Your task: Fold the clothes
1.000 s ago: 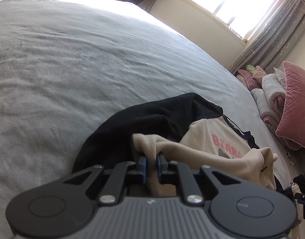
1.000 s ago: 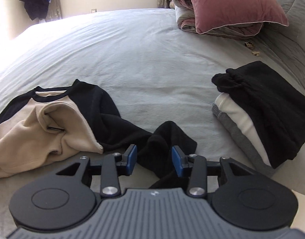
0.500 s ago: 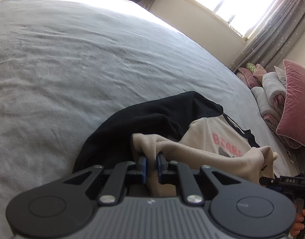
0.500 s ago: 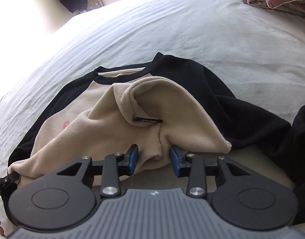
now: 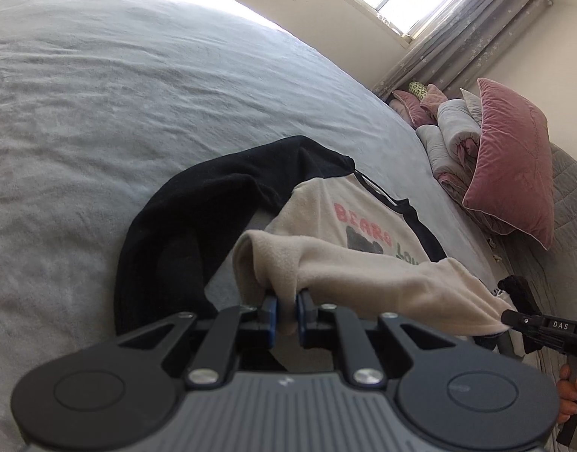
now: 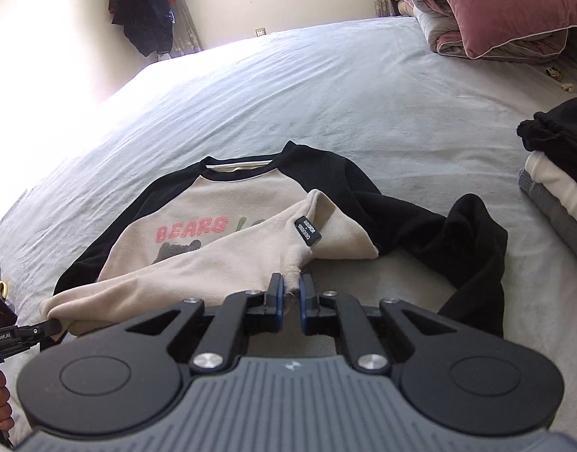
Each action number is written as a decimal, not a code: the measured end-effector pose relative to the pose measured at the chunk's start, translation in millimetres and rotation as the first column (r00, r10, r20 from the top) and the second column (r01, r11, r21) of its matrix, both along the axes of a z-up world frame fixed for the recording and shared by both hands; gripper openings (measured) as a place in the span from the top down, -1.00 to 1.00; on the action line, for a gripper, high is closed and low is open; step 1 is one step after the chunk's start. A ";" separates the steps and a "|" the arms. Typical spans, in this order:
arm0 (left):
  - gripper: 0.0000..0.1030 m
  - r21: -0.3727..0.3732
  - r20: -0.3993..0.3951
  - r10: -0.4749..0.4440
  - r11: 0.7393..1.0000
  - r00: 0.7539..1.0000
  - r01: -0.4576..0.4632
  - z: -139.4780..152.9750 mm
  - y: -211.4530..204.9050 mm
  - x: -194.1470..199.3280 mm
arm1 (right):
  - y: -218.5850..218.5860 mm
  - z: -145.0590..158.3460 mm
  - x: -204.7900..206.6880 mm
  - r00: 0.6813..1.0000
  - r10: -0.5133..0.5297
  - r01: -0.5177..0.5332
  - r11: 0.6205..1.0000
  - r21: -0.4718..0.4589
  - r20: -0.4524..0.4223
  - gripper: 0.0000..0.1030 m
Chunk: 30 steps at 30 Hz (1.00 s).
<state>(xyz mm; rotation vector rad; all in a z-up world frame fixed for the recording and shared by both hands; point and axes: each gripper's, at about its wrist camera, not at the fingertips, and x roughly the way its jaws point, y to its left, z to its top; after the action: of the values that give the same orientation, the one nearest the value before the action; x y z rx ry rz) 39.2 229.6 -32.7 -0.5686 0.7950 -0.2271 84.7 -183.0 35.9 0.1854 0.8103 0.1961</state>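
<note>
While we are gripping the hem of the cream fleece sweatshirt with black raglan sleeves and pink "BEARS" lettering (image 6: 198, 226), both tools are pinching it: the left tool (image 5: 285, 314) is clamped on a bunched fold of cream fabric at lower centre of its frame, and the right tool (image 6: 291, 293) is closed on another pinch of the same hem just below the small black woven label (image 6: 308, 230). The sweatshirt is lying chest-up on the wide grey bed sheet (image 6: 326, 83), its neckline towards the upper middle of the right-wrist frame and its lower edge lifting towards us, stretched between the two tools.

We are judging the garment to be light, soft and limp, so it will be sagging wherever we are not supporting it. The fleece looks grippy rather than slippery, yet the pinches are small and could be slipping out under a hard pull. Holding the two hem corners seems best for spreading the body flat. One black sleeve (image 6: 473, 241) is lying crumpled at right of that frame and will be needing straightening. A folded stack of black, white and grey clothes (image 6: 556, 173) is sitting at the right edge, well apart.
</note>
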 end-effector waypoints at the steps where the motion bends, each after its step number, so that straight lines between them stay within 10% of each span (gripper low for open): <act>1: 0.80 -0.014 0.001 -0.021 1.000 1.000 0.021 1.3 -0.1 -4.5 | -2.2 3.3 -8.7 1.000 -0.002 0.002 1.000 -0.001 0.004 0.82; 16: 0.91 -0.078 -0.096 -0.280 0.959 0.955 0.274 28.0 -13.2 -80.5 | -52.5 4.0 -120.3 0.998 -0.032 0.036 0.998 0.056 -0.060 0.82; 30: 0.88 0.060 -0.230 -0.209 0.972 0.951 0.228 -7.3 3.5 -92.7 | -67.0 -61.1 -153.1 0.990 -0.035 0.043 0.998 0.051 -0.139 0.69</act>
<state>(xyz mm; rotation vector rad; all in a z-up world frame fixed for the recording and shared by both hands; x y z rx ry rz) -53.5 233.1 -40.0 -0.4282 1.0820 -0.3359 -68.3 -250.0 -25.2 0.2682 0.9390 0.1696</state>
